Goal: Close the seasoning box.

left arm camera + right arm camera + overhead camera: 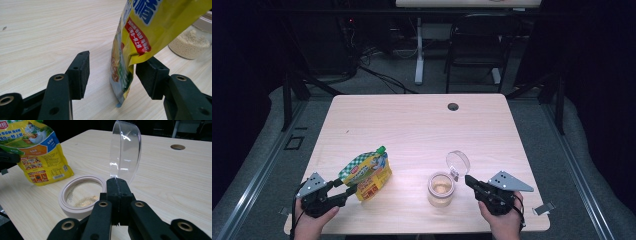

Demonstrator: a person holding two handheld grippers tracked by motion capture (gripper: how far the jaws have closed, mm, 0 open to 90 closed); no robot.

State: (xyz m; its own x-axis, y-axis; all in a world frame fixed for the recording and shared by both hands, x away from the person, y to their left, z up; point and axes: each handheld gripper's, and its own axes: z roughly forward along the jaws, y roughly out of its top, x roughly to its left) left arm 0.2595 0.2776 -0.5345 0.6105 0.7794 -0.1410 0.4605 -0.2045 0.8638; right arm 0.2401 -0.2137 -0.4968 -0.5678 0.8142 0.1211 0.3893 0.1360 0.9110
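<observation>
You see the counter (412, 125) evenly lit from overhead, its surroundings dark, with soft shadows and slightly blurry pictures.

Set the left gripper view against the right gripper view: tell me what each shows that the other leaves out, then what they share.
Left gripper view alone: the pouch's bottom edge between the left gripper's open jaws, close to the right one.

Right gripper view alone: the right gripper shut on the rim of the clear lid, which stands upright, the jar's open pale rim, and the table's round hole.

Both: the yellow pouch, the jar holding pale granules, and the wooden table.
</observation>
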